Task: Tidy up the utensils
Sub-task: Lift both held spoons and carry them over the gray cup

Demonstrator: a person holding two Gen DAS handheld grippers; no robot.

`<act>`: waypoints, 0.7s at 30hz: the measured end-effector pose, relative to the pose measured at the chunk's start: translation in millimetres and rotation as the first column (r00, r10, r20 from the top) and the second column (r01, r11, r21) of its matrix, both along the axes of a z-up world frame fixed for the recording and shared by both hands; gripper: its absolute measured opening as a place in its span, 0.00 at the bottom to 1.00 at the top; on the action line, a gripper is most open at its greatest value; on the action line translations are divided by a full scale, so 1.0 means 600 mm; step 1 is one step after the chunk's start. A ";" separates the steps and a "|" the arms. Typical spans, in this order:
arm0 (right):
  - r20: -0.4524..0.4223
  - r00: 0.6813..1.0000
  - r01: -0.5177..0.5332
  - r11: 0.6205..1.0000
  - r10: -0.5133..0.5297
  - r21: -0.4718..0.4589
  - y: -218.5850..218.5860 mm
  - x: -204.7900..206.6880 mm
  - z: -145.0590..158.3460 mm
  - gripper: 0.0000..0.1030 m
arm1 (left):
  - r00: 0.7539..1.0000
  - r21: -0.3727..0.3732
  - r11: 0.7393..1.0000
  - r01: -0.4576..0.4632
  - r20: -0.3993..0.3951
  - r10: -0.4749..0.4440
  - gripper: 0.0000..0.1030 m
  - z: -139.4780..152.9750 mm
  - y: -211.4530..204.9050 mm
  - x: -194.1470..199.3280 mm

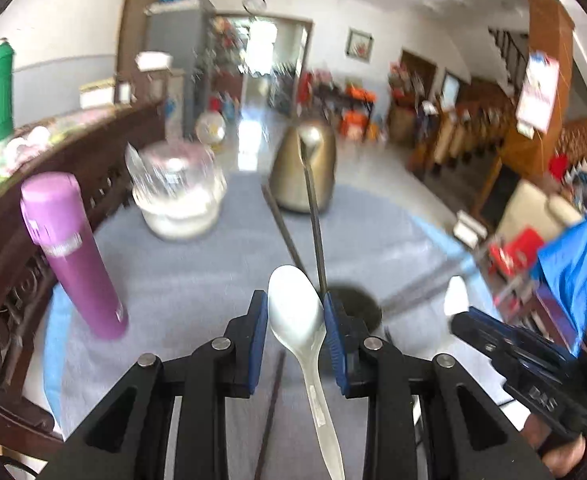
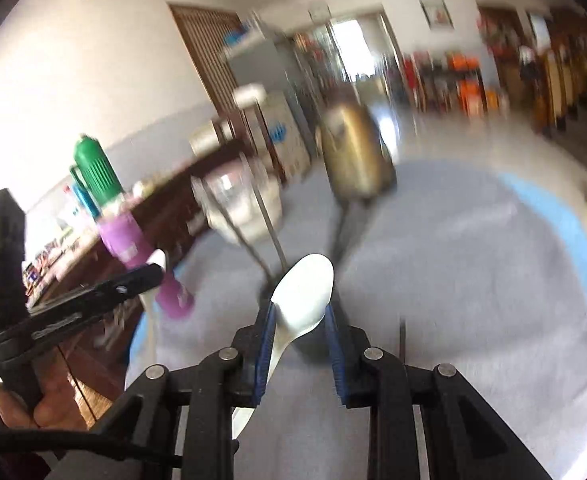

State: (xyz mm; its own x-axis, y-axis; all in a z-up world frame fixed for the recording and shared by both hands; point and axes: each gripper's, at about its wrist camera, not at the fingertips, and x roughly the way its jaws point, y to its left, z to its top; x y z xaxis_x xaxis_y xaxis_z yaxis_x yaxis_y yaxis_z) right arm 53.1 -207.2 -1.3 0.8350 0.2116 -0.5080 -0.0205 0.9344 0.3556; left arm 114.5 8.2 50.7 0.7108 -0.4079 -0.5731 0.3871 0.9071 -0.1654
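My left gripper is shut on a white spoon, bowl forward, handle running back under the jaws. My right gripper is shut on a second white spoon, tilted to the left. A dark round holder stands on the grey cloth just right of the left gripper, with a metal spoon and a chopstick sticking up from it. The same holder shows under the right gripper. A dark chopstick lies on the cloth below the left gripper. The right gripper shows at the right.
A purple bottle stands at the left. A glass jar and a gold kettle stand at the back of the round table. A dark wooden sideboard runs along the left. The left gripper shows at the left.
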 end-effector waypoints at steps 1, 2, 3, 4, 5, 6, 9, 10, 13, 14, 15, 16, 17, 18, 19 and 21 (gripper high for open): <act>0.045 0.999 0.020 0.999 -0.018 -0.027 0.006 0.000 0.017 0.26 | 1.000 -0.009 1.000 -0.015 0.021 0.015 0.29 0.007 -0.003 0.007; 0.084 0.996 0.037 0.998 -0.033 -0.047 0.012 0.000 0.030 0.26 | 0.999 -0.018 0.999 -0.027 0.036 0.028 0.29 0.008 -0.010 0.016; 0.122 0.991 0.055 0.997 -0.047 -0.063 0.014 0.002 0.042 0.26 | 0.998 -0.030 0.999 -0.038 0.048 0.040 0.29 0.012 -0.014 0.025; 0.164 0.984 0.081 0.993 -0.067 -0.082 0.017 0.006 0.055 0.26 | 0.997 -0.044 0.998 -0.046 0.057 0.048 0.29 0.016 -0.015 0.033; 0.188 0.979 0.101 0.991 -0.082 -0.093 0.019 0.015 0.062 0.26 | 0.996 -0.054 0.997 -0.053 0.066 0.057 0.29 0.020 -0.013 0.039; 0.213 0.972 0.123 0.987 -0.098 -0.107 0.022 0.021 0.068 0.27 | 0.995 -0.064 0.996 -0.065 0.076 0.069 0.29 0.021 -0.016 0.048; 0.296 0.945 0.200 0.963 -0.141 -0.183 0.040 0.037 0.075 0.27 | 0.990 -0.094 0.991 -0.094 0.100 0.103 0.29 0.022 -0.024 0.071; 0.310 0.940 0.212 0.956 -0.143 -0.203 0.048 0.050 0.075 0.27 | 0.987 -0.102 0.989 -0.104 0.112 0.115 0.29 0.021 -0.029 0.078; 0.337 0.928 0.248 0.937 -0.157 -0.247 0.061 0.070 0.066 0.27 | 0.979 -0.123 0.984 -0.128 0.143 0.145 0.29 0.011 -0.042 0.096; 0.342 0.926 0.259 0.930 -0.163 -0.259 0.066 0.078 0.062 0.27 | 0.976 -0.127 0.983 -0.134 0.155 0.153 0.29 0.007 -0.046 0.098; 0.343 0.925 0.266 0.924 -0.165 -0.275 0.070 0.086 0.055 0.27 | 0.972 -0.130 0.981 -0.142 0.169 0.163 0.29 0.000 -0.054 0.105; 0.338 0.927 0.267 0.921 -0.164 -0.283 0.072 0.096 0.050 0.27 | 0.970 -0.133 0.981 -0.145 0.176 0.167 0.29 -0.004 -0.058 0.104; 0.333 0.928 0.270 0.917 -0.166 -0.293 0.074 0.102 0.044 0.27 | 0.969 -0.134 0.980 -0.146 0.179 0.169 0.29 -0.009 -0.062 0.106; 0.330 0.929 0.271 0.913 -0.166 -0.304 0.076 0.109 0.038 0.27 | 0.969 -0.133 0.980 -0.147 0.179 0.170 0.29 -0.015 -0.067 0.110; 0.331 0.929 0.276 0.909 -0.167 -0.314 0.082 0.114 0.033 0.27 | 0.970 -0.130 0.981 -0.145 0.177 0.167 0.29 -0.024 -0.072 0.114; 0.344 0.925 0.282 0.896 -0.160 -0.342 0.085 0.114 0.030 0.27 | 0.972 -0.125 0.982 -0.141 0.172 0.162 0.30 -0.035 -0.076 0.117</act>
